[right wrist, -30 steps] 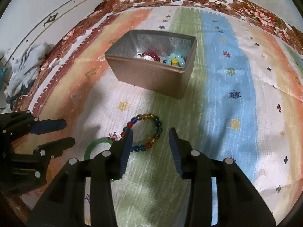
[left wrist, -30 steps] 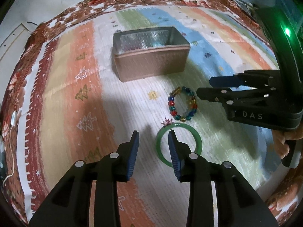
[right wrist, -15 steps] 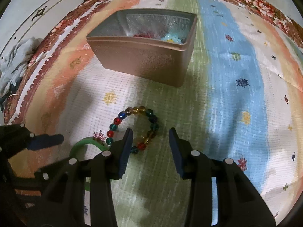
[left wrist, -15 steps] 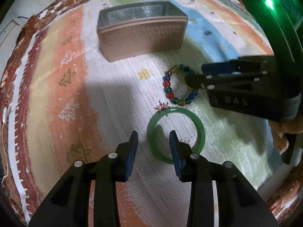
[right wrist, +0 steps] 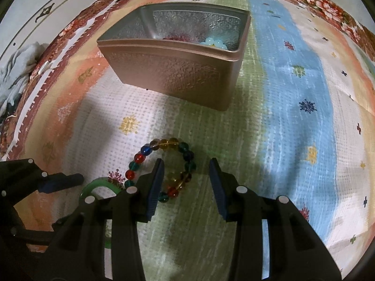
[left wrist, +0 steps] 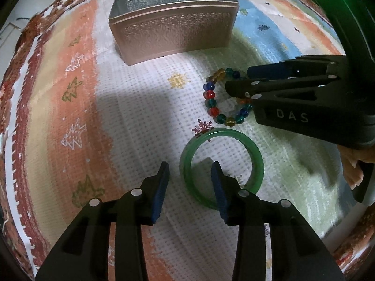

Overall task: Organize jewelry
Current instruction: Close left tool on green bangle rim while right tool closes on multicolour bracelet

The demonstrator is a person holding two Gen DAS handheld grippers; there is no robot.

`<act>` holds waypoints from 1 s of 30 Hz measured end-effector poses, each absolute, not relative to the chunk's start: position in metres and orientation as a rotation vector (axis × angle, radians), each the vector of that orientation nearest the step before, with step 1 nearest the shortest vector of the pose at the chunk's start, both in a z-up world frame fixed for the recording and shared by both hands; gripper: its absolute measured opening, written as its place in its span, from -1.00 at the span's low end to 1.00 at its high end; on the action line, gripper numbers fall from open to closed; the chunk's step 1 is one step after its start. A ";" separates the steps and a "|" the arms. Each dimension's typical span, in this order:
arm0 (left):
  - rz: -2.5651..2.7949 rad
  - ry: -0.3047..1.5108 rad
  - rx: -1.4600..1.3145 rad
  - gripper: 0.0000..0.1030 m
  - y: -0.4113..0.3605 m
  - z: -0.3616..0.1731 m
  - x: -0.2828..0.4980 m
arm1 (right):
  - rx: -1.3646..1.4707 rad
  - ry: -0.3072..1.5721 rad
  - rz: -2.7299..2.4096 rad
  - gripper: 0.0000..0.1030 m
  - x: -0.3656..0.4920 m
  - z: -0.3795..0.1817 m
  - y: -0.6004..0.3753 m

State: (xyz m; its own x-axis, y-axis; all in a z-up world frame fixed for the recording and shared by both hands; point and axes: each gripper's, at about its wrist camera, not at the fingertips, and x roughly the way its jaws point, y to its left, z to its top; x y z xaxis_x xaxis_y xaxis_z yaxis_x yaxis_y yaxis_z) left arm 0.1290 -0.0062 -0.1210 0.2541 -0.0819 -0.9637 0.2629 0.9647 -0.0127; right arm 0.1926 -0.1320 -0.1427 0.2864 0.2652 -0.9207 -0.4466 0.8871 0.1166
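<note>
A green bangle (left wrist: 255, 164) lies flat on the striped cloth. My left gripper (left wrist: 190, 171) is open and low, its jaws either side of the bangle's left rim. A multicoloured bead bracelet (right wrist: 161, 161) lies beyond it, also in the left wrist view (left wrist: 214, 104). My right gripper (right wrist: 186, 171) is open, its jaws astride the bracelet's right side; it shows in the left wrist view (left wrist: 236, 78). A bronze tin box (right wrist: 178, 70) stands behind, holding red and pale blue beads (right wrist: 214, 43); it also shows in the left wrist view (left wrist: 173, 28).
The patterned cloth (right wrist: 293, 117) covers the whole work area, with a floral border. A bundle of grey fabric (right wrist: 14, 70) lies off the cloth at the far left. The green bangle's edge (right wrist: 98, 185) peeks out beside the left gripper (right wrist: 58, 180).
Both grippers have moved forward and down. The left jaws now straddle the bangle's rim, and the right jaws now straddle the bead bracelet's right side. Both stay open.
</note>
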 end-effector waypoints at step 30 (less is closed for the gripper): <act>-0.169 1.212 0.093 -0.86 0.021 -0.088 0.143 | -0.167 1.067 0.477 -0.79 0.194 -0.097 -0.145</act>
State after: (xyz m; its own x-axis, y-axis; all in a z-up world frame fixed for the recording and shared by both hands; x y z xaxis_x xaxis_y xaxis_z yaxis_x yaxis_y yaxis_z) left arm 0.1429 0.0213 -0.0885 0.3404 -0.0801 -0.9369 0.1798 0.9835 -0.0187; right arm 0.1943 -0.1446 -0.0965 0.3930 0.2942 -0.8712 -0.4526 0.8866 0.0952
